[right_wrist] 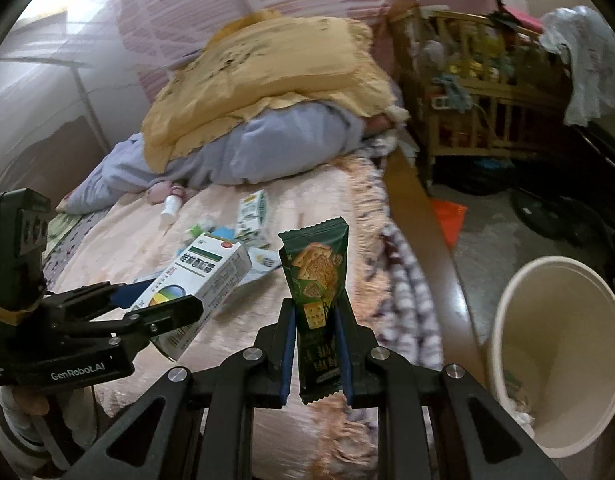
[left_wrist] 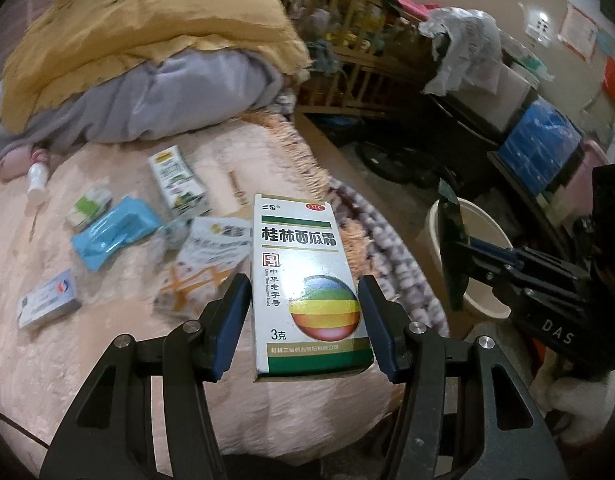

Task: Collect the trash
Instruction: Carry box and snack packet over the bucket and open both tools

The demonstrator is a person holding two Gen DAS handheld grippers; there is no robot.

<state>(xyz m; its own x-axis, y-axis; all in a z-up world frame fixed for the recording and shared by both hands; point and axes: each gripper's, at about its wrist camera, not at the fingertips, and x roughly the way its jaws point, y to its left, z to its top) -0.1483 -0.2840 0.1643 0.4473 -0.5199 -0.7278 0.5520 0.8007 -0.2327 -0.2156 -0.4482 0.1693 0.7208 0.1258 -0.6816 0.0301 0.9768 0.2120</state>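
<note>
My left gripper (left_wrist: 305,292) is shut on a white and green medicine box (left_wrist: 303,280) and holds it above the pink bedspread (left_wrist: 107,352). The box also shows in the right wrist view (right_wrist: 199,280), held by the left gripper (right_wrist: 147,304). My right gripper (right_wrist: 315,324) is shut on a dark green cracker wrapper (right_wrist: 315,276), held upright over the bed edge; it shows edge-on in the left wrist view (left_wrist: 453,248). A cream trash bin (right_wrist: 555,352) stands on the floor to the right of the bed.
More litter lies on the bed: a milk carton (left_wrist: 177,180), a blue wipes pack (left_wrist: 115,230), a crumpled white wrapper (left_wrist: 205,256), a small white box (left_wrist: 47,298), a white bottle (left_wrist: 37,182). Yellow and grey bedding (left_wrist: 147,48) is piled behind. A wooden crib (right_wrist: 475,88) and clutter stand right.
</note>
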